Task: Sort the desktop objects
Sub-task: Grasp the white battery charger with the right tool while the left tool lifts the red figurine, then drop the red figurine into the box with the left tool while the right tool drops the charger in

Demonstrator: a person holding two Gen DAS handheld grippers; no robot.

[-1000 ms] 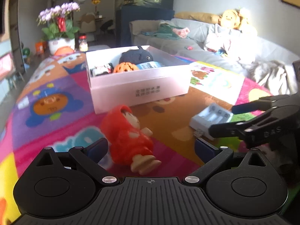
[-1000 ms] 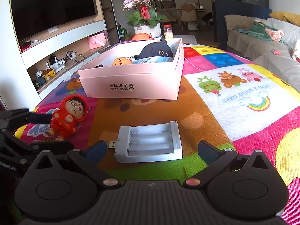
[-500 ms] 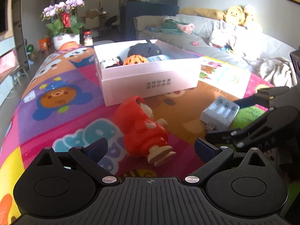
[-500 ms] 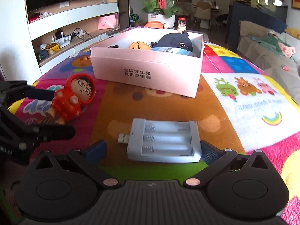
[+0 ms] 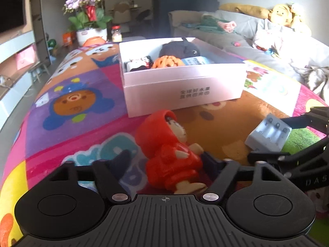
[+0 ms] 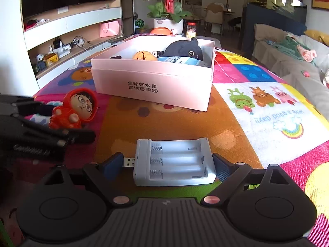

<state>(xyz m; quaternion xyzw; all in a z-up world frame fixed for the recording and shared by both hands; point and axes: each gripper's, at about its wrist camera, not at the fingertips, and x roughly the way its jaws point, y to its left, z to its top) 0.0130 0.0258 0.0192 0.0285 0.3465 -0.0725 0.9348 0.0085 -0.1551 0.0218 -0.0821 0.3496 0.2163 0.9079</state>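
Both hand-held grippers closing: left (image 5: 166,160) around rigid, light red figurine (image 5: 168,150); right (image 6: 166,164) around stiff battery charger (image 6: 174,161), ends unclamped; grip torso

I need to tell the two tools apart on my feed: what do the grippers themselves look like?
Both look alike. The left gripper and the right gripper have black ribbed bodies with two round black discs, angular black link arms and silver pins. The fingertip pads are blue. Seen from the side, the right gripper carries pale lettering. No cables, hands or sleeves show.
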